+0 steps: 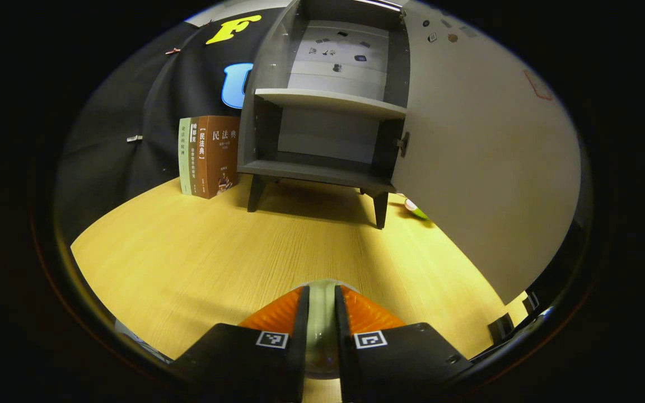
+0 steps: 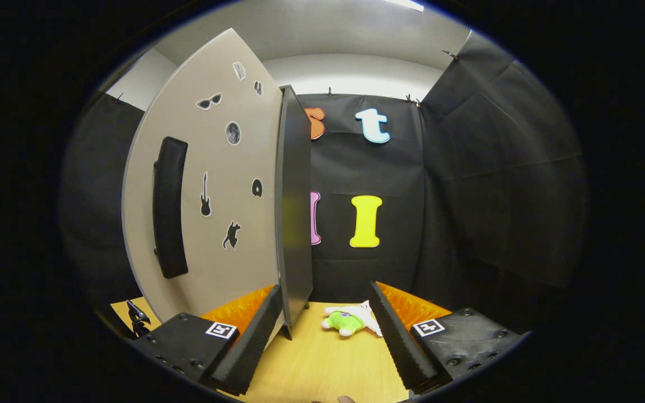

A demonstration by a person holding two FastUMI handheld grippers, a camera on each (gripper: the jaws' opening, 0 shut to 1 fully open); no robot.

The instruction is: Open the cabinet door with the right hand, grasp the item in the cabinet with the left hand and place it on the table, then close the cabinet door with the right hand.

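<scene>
- My left gripper view sits low over the table point(image 1: 199, 252), facing the open cabinet point(image 1: 322, 134) from near.
- My right gripper view looks close along the door point(image 2: 210, 184) edge toward the booth wall.
- Both share cabinet, door and tabletop.
</scene>
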